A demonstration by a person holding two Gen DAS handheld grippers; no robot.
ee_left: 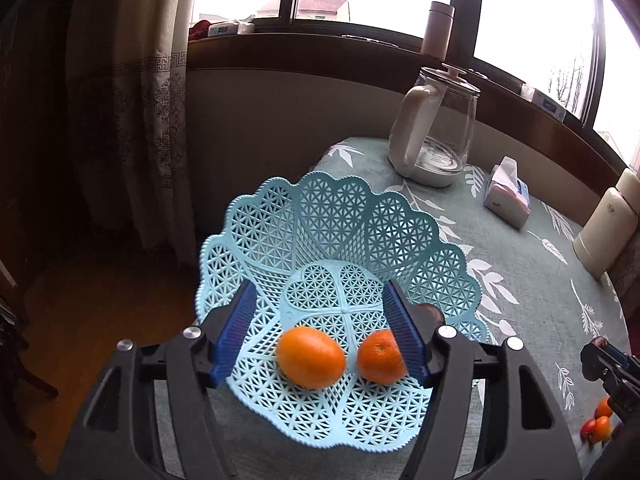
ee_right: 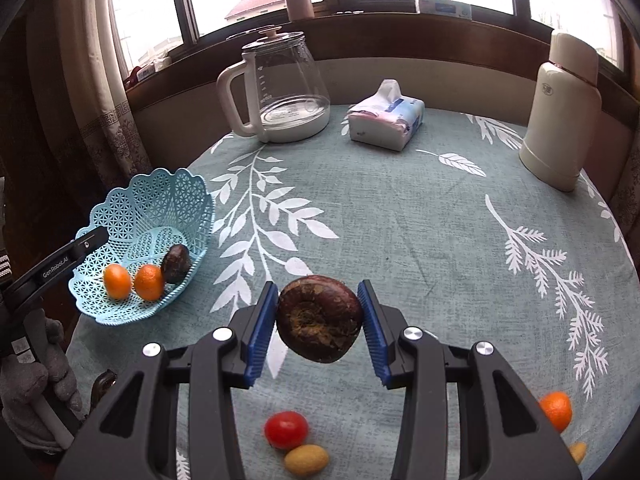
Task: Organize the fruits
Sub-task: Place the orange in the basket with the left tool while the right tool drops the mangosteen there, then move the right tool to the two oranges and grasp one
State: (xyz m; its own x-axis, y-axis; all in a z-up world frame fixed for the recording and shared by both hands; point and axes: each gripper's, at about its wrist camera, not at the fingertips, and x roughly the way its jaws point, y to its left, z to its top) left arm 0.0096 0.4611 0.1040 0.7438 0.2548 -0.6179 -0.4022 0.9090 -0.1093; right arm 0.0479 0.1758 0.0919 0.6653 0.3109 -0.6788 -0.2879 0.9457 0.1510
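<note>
A light blue lattice basket [ee_left: 332,204] stands at the table's left edge and holds two oranges [ee_left: 311,357], [ee_left: 380,358]. My left gripper [ee_left: 320,292] hangs open over the basket's inside, with nothing between its fingers. A dark round fruit [ee_right: 176,264] lies in the basket [ee_right: 160,192] beside the oranges; in the left wrist view it is mostly hidden behind the right finger. My right gripper [ee_right: 318,288] is shut on a second dark brown-purple round fruit [ee_right: 320,320], held above the tablecloth. On the cloth below lie a cherry tomato [ee_right: 286,430], a small yellow fruit [ee_right: 306,460] and an orange [ee_right: 556,410].
A glass kettle [ee_right: 280,88], a tissue pack [ee_right: 386,122] and a cream thermos [ee_right: 560,112] stand at the back of the round table [ee_right: 400,220]. A gloved hand [ee_right: 28,392] holds the left gripper at the table's left edge. Curtain and floor lie beyond.
</note>
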